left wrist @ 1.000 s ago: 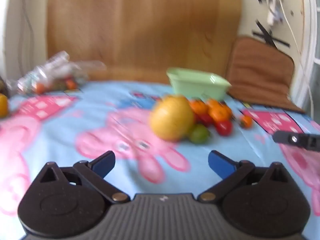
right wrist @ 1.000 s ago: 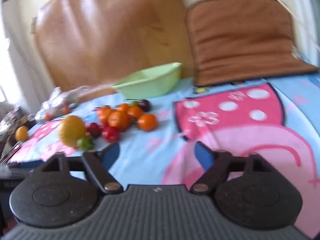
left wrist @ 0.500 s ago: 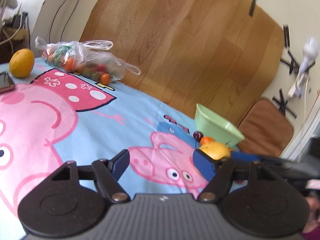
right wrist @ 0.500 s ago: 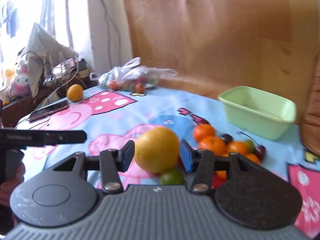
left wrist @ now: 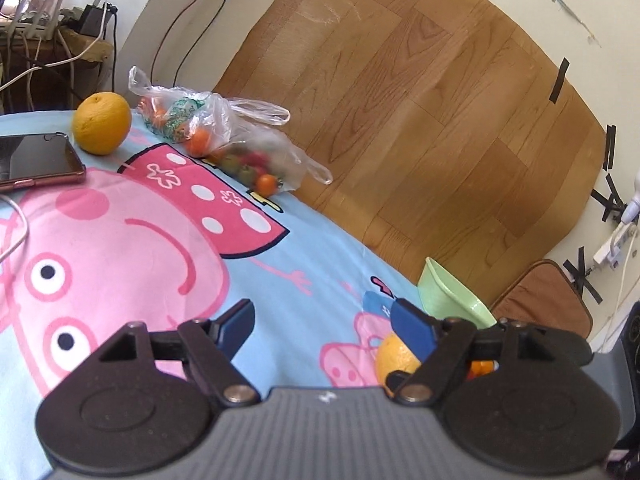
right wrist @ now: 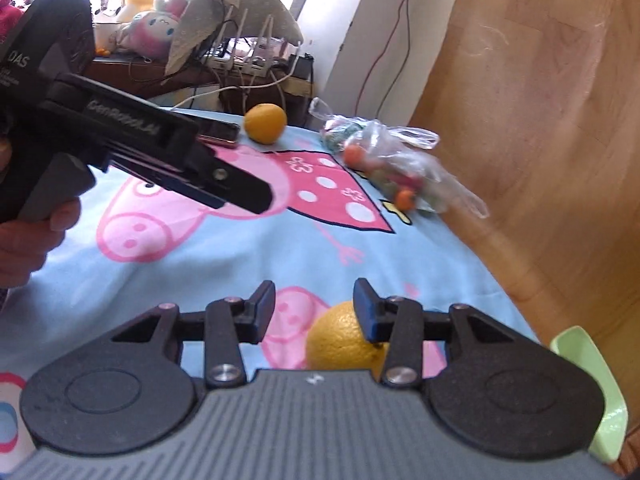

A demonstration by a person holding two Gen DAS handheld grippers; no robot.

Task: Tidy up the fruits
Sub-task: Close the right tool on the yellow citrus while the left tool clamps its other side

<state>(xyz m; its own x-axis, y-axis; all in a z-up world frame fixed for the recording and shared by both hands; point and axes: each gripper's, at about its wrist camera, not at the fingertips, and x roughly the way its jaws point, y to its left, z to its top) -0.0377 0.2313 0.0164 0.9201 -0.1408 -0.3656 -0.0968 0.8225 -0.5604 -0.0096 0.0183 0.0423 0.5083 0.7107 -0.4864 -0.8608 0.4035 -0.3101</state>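
A large yellow-orange citrus point(right wrist: 340, 340) lies on the cartoon-print cloth, mostly behind my right gripper's right-hand finger. My right gripper point(right wrist: 316, 304) hangs just above it, its jaws closing, the pads off the fruit. In the left wrist view the same citrus point(left wrist: 394, 360) peeks out behind the right finger of my left gripper point(left wrist: 326, 326), whose jaws are opening with only cloth between them. A pale green bowl point(left wrist: 452, 300) stands behind the citrus. A second orange point(left wrist: 100, 124) sits at the far corner, beside a plastic bag of small fruits point(left wrist: 224, 148).
A phone point(left wrist: 36, 160) with a white cable lies at the left edge. A wooden board point(left wrist: 420, 120) leans along the back, with a brown cushion point(left wrist: 548, 300) at its right. A hand point(right wrist: 36, 236) holds the left gripper's body point(right wrist: 132, 144) above the cloth.
Both views have swung left towards the bag and the far orange. The right jaws have narrowed, and the large citrus has slid from between them to behind the right finger. The left jaws are narrower than a second ago.
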